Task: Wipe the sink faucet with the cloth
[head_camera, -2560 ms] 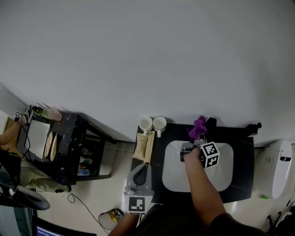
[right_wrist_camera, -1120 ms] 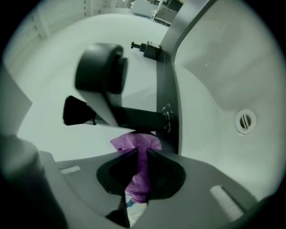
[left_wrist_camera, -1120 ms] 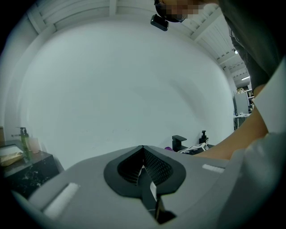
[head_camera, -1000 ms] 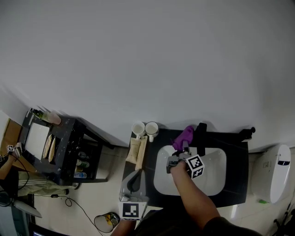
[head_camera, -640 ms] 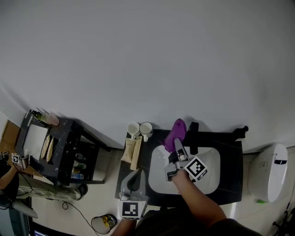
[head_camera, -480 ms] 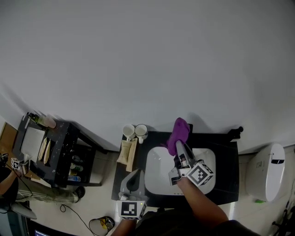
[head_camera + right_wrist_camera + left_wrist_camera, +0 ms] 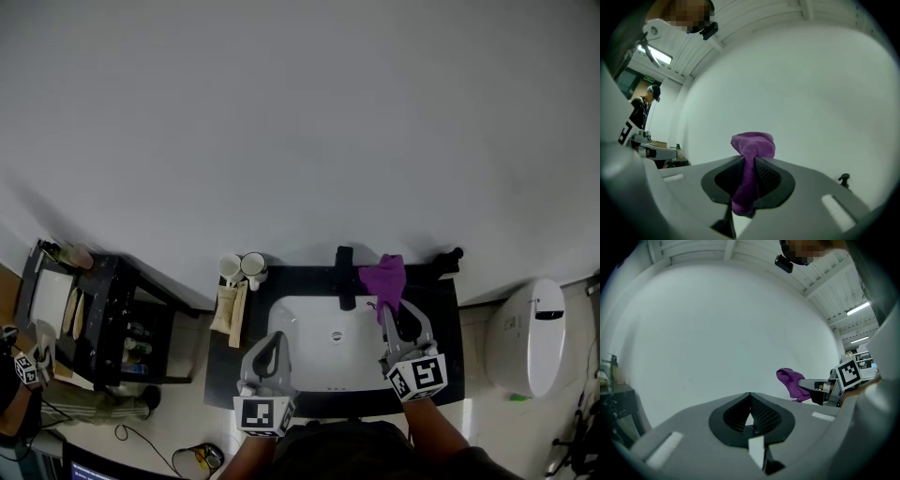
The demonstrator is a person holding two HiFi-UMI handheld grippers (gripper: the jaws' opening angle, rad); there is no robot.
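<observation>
We see the right gripper over the far right part of the white oval sink, its fingers clamped on a crumpled purple cloth. In the right gripper view the cloth runs down between the two fingers and bunches into a knob above their tips. The cloth hangs just right of the black sink faucet, and the head view shows a narrow strip of dark desk between them, so they look apart.

The left gripper is at the near left rim of the sink. Its fingers are pressed together at the tips with nothing between them, and its own view shows the purple cloth off to the right.

On the far left of the desk stand two white cups side by side, with a beige folded towel just near of them. A small black fitting sits at the desk's far right corner, right of the cloth. A white toilet stands right of the desk, and a black open shelf cart stands well to the left.
</observation>
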